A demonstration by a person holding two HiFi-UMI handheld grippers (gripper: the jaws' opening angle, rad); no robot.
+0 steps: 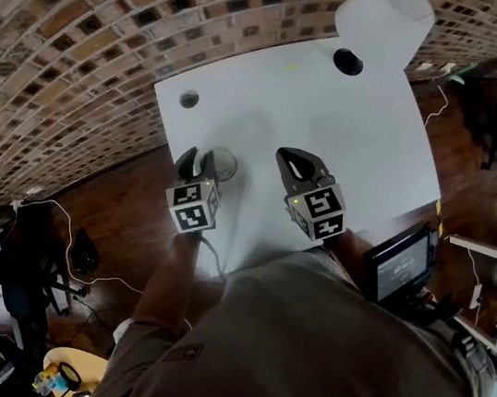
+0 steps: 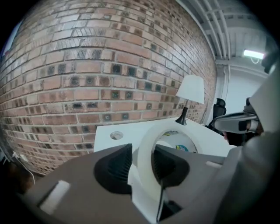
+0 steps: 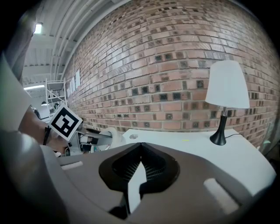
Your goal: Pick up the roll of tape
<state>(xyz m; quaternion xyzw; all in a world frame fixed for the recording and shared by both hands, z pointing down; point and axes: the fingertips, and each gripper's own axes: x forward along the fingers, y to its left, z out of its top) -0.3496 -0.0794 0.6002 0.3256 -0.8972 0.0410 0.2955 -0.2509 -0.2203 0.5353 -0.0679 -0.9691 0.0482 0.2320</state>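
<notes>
The roll of tape (image 2: 168, 131) is a white ring with a wide hole. It stands on edge between my left gripper's jaws, which are shut on its wall, one pad outside and one inside the ring. In the head view the left gripper (image 1: 196, 159) holds the roll of tape (image 1: 222, 162) over the left part of the white table (image 1: 309, 108). My right gripper (image 1: 290, 156) hovers beside it to the right, shut, with nothing between its fingers. The right gripper view shows its jaws (image 3: 141, 146) meeting at the tip, and the roll of tape (image 3: 107, 134) to the left.
A white-shaded lamp (image 1: 383, 17) on a black base (image 1: 347, 61) stands at the table's far right corner. A round cable hole (image 1: 189, 99) lies near the far left corner. The brick wall runs behind the table. A small screen (image 1: 399, 262) sits off the near right edge.
</notes>
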